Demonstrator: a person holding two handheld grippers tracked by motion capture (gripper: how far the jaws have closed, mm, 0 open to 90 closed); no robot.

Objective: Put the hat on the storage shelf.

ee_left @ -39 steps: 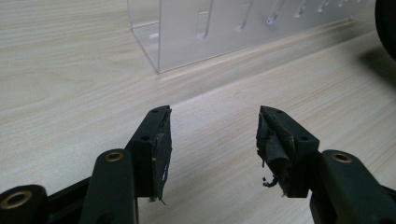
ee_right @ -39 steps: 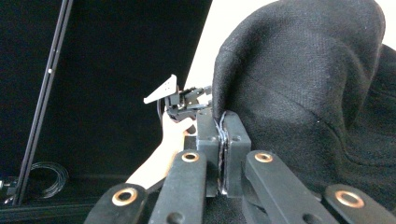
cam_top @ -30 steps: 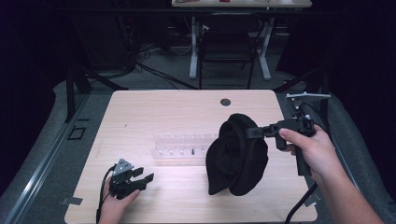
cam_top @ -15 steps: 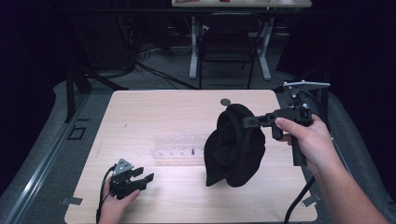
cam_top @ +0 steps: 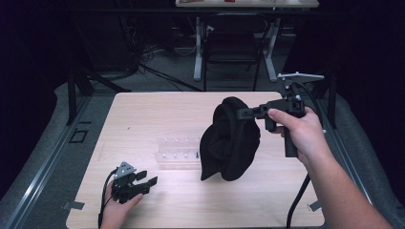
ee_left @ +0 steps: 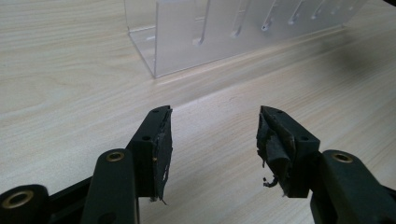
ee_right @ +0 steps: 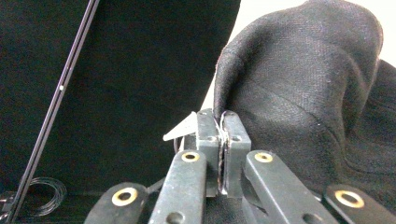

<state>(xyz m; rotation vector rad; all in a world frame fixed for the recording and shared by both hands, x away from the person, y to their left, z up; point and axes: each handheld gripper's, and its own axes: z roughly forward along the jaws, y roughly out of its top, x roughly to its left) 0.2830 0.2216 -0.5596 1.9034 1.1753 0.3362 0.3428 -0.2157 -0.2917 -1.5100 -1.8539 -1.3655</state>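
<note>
A black cloth (cam_top: 230,141) hangs in the air above the right half of the table, pinched at its top edge by my right gripper (cam_top: 241,113). In the right gripper view the jaws are closed on the hem of the black cloth (ee_right: 299,79), with the right gripper (ee_right: 222,122) clamping a thin fold. My left gripper (cam_top: 149,178) rests low at the table's front left, open with nothing between its jaws. In the left gripper view, the left gripper (ee_left: 214,135) points at a clear acrylic rack (ee_left: 224,32), a short way off.
The clear acrylic rack (cam_top: 177,152) lies near the middle of the wooden table (cam_top: 143,114), partly behind the hanging cloth. Beyond the far edge stand a dark chair (cam_top: 231,47) and white desk legs (cam_top: 198,52). Grey floor rails run along both sides.
My right gripper has risen and drifted slightly away and left, lifting the black cloth higher off the table. The left gripper has stayed put, open.
</note>
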